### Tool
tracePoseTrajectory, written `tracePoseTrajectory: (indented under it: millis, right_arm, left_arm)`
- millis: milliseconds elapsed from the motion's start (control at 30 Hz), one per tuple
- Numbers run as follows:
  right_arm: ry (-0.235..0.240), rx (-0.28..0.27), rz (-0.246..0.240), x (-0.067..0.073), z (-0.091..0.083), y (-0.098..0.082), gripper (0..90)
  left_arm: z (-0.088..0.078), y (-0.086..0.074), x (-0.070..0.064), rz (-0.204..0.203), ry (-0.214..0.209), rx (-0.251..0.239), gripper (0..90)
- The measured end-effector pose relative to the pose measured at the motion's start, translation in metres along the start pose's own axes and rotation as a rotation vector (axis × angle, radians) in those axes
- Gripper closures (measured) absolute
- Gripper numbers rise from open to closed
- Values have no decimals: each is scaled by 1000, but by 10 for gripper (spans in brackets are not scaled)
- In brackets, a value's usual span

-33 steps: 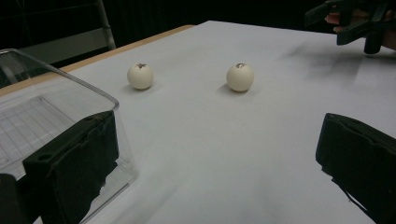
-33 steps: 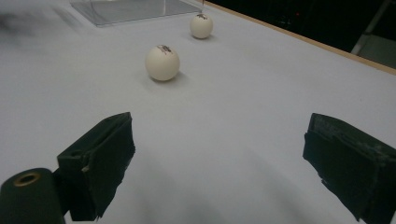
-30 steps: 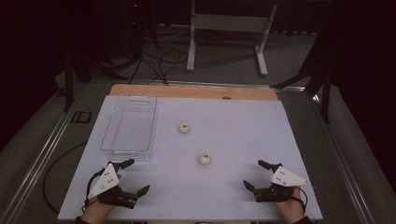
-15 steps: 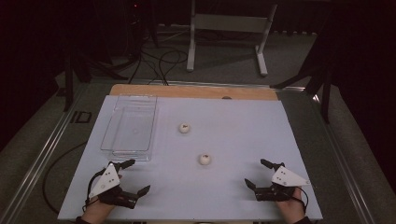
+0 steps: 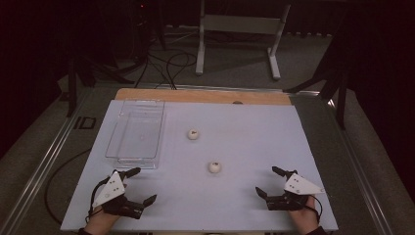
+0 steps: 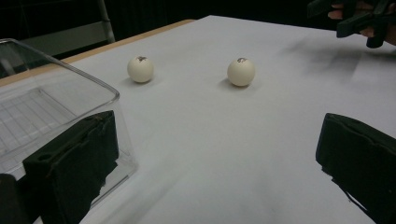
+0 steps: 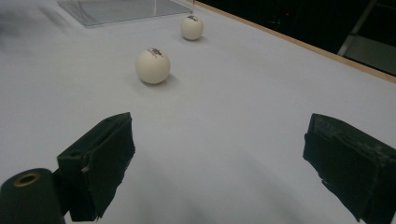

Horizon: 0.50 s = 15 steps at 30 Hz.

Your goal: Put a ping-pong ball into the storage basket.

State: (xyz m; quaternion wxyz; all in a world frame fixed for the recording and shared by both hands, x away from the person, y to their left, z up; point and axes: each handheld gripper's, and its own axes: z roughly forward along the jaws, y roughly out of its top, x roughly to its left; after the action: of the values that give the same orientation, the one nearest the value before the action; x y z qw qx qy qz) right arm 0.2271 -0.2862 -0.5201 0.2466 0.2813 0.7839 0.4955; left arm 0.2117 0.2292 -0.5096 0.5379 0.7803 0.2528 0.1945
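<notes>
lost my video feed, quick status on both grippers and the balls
Left gripper open, right gripper open, both low at near edge. Two white balls, near one and far one, loose on white tabletop. Clear plastic tray empty. Path clear.

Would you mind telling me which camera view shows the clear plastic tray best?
The high view: the clear rectangular plastic tray appears whole, empty, at the table's left beyond the left tongs. The left gripper view gives one near corner; the right gripper view gives a far edge.
</notes>
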Motion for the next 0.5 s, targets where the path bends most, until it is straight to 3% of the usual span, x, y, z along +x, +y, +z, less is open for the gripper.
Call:
tracePoseTrajectory:
  millis: [500]
  right_arm:
    - [-9,-8,-7,1,0,2,87]
  left_arm:
    - [-2,4,0,-11,-11,1,5]
